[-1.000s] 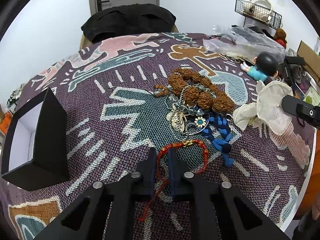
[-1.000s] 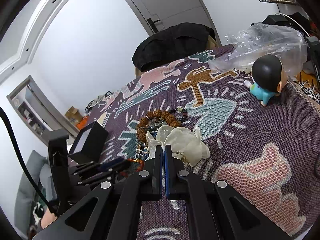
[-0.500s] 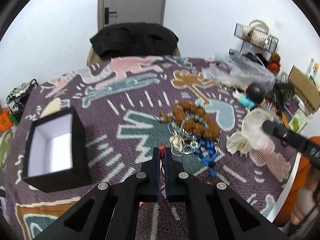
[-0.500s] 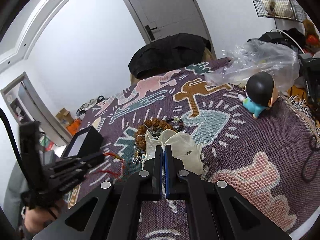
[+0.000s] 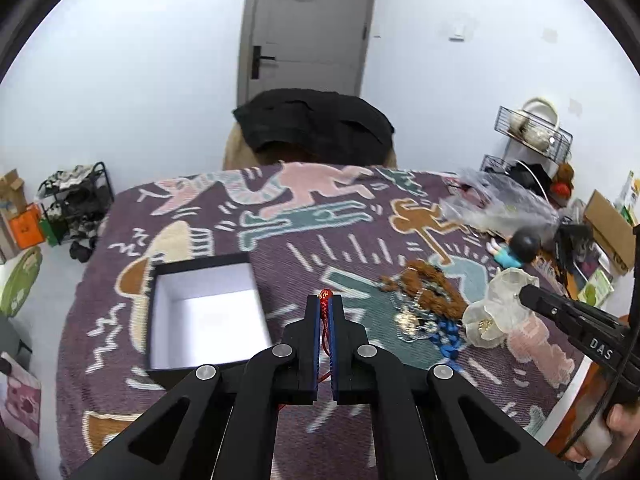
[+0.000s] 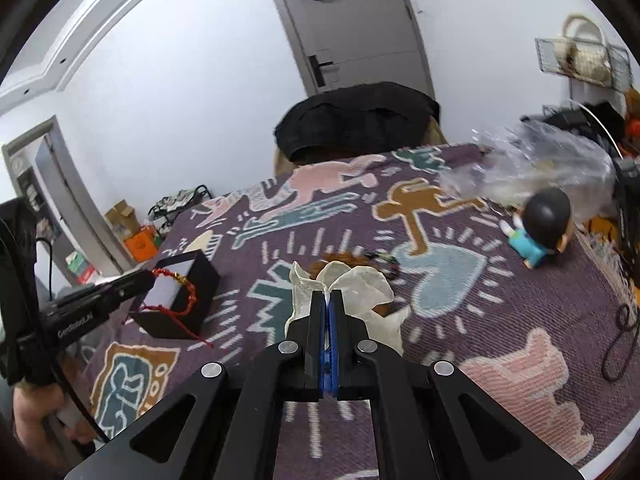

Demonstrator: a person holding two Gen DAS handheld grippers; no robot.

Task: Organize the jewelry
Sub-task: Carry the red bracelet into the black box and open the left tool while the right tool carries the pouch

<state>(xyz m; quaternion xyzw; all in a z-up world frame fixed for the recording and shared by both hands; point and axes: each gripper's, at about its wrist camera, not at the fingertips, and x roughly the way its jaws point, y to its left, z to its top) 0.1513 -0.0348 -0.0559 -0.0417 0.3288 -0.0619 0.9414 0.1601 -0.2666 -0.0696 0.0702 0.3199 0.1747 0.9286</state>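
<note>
Pinching a red cord bracelet (image 5: 325, 312) between its blue-padded fingers (image 5: 315, 332), the left gripper (image 5: 325, 305) is holding it off the table – jaws nearly together, only the cord between them. In the right wrist view the bracelet (image 6: 176, 292) is dangling from those fingertips in a loop with a small gold charm, its loose ends trailing down in front of the open black box (image 6: 180, 300). Seen from the left wrist, the white-lined box (image 5: 204, 312) is sitting just to the left of the fingers and slightly below them.

The right gripper (image 6: 329, 300) is gripping the sheer cream pouch (image 6: 360, 284) – its fingers are closed on a fold of the fabric, and the pouch is spreading out ahead of and to either side of the tips. Just beyond the pouch, the brown bead bracelet (image 5: 428, 288) and the rest of the jewelry pile (image 5: 416, 320) are lying on the patterned purple cloth (image 5: 320, 240), well to the right of the left fingers. A doll figure (image 6: 540, 228) is lying far right of the right fingers, near a crumpled clear plastic bag (image 6: 532, 160).
</note>
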